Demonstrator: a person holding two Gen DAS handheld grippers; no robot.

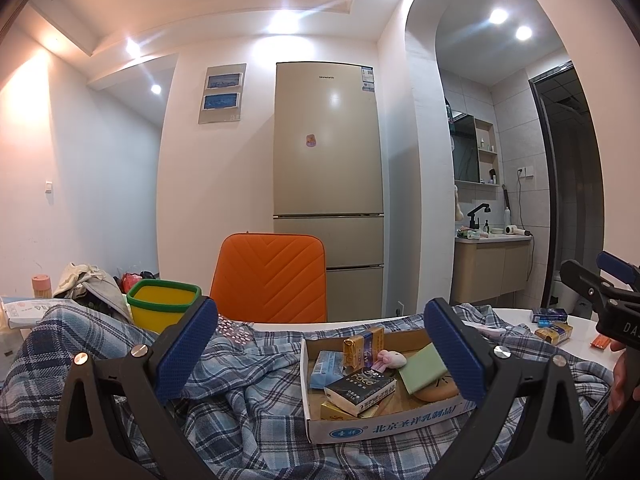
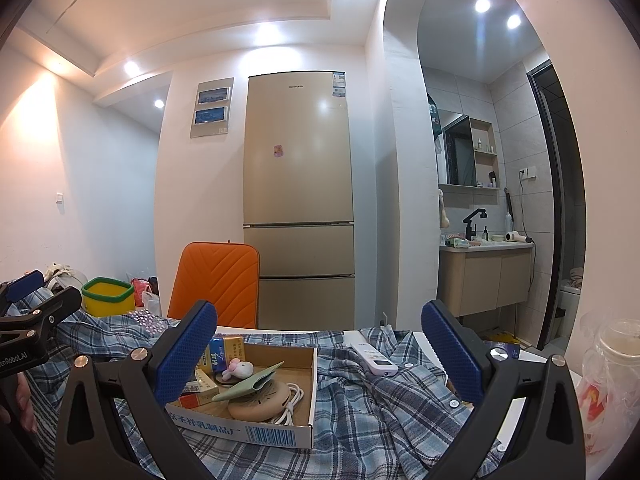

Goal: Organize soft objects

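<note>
white walls, recessed ceiling spotlights, gold fridge [image 2: 298, 196], orange chair [image 1: 270, 278], arched tiled bathroom alcove, vanity [image 2: 484, 280]

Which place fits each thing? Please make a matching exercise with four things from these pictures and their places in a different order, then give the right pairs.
Things:
1. white remote
2. pink plush toy
3. yellow bin
4. cardboard tray

Places:
A. behind the shirt, left of the orange chair
B. lying on the plaid shirt, outside the tray
C. resting on the plaid shirt, holding small items
D. inside the tray

Pairs: 1-B, 2-D, 3-A, 4-C
</note>
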